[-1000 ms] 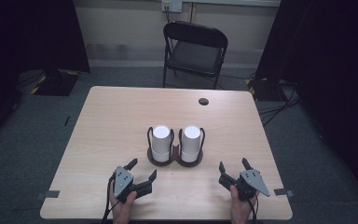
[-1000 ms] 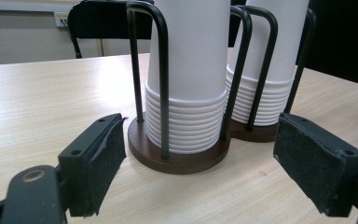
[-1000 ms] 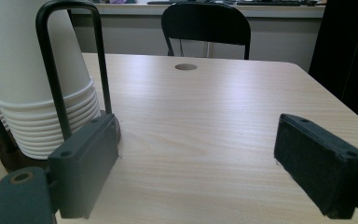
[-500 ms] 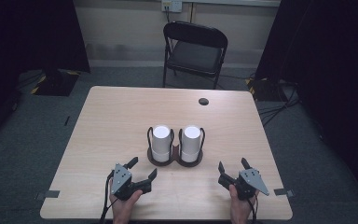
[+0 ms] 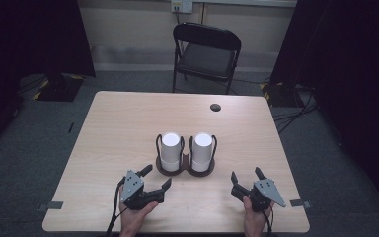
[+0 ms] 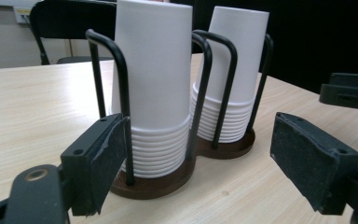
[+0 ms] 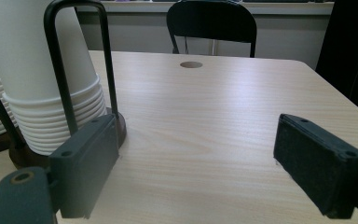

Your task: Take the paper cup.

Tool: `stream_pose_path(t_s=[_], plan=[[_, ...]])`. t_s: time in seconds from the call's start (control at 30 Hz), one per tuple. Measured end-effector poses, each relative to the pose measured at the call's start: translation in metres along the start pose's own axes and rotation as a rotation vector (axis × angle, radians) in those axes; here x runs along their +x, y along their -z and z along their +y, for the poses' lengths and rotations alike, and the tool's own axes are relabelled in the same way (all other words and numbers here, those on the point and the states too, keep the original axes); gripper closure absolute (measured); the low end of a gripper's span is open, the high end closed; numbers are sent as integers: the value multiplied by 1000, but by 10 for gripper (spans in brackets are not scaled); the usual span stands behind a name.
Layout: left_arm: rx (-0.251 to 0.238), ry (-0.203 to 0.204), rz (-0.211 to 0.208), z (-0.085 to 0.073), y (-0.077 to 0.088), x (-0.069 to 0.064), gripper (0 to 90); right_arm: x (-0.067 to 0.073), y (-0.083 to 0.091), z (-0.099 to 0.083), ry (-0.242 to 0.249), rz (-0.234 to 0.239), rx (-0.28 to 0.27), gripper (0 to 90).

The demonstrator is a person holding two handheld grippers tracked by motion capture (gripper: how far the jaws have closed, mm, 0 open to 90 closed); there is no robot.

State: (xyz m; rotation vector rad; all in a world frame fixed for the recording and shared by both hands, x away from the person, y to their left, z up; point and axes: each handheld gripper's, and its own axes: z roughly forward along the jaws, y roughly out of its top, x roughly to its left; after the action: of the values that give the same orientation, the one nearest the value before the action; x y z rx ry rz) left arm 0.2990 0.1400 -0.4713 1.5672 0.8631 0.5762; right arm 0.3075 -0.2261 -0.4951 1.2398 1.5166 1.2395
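Cup holder (image 5: 185, 169) is the main thing here, a dark brown double base with black wire loops, sitting on the wooden table (image 5: 128, 128) a bit nearer the person than the table's middle, and it carries 2 stacks of upside-down white paper cups: the left stack (image 5: 170, 150) and the right stack (image 5: 202, 150), side by side and standing upright. The left gripper (image 5: 154, 178) is just in front of the holder's left half, jaws spread wide with nothing between them, and in the left gripper view the left stack sits right ahead, just past the left-hand jaw pad, with the right stack further back toward the middle. The right gripper (image 5: 246, 175) is off to the holder's right and a little nearer the person, also spread open and holding nothing; in the right gripper view the holder and 1 cup stack are at its left, past its left-hand jaw, with bare tabletop between the jaws. Both grippers are held by hands coming in from the near edge. Beyond the grippers there's a round hole (image 5: 215, 107) in the table near the far edge, and a black folding chair (image 5: 205, 54) behind the table.
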Motion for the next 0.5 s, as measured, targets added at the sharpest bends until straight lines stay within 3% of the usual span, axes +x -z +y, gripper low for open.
stream_pose_path(t_s=[0.23, 0.5], plan=[[5, 8, -19, 7, -2, -1, 218, -1, 0, 0, -10, 13, 7, 132], [8, -33, -61, 15, -7, -5, 229, -1, 0, 0, -11, 10, 0, 133]])
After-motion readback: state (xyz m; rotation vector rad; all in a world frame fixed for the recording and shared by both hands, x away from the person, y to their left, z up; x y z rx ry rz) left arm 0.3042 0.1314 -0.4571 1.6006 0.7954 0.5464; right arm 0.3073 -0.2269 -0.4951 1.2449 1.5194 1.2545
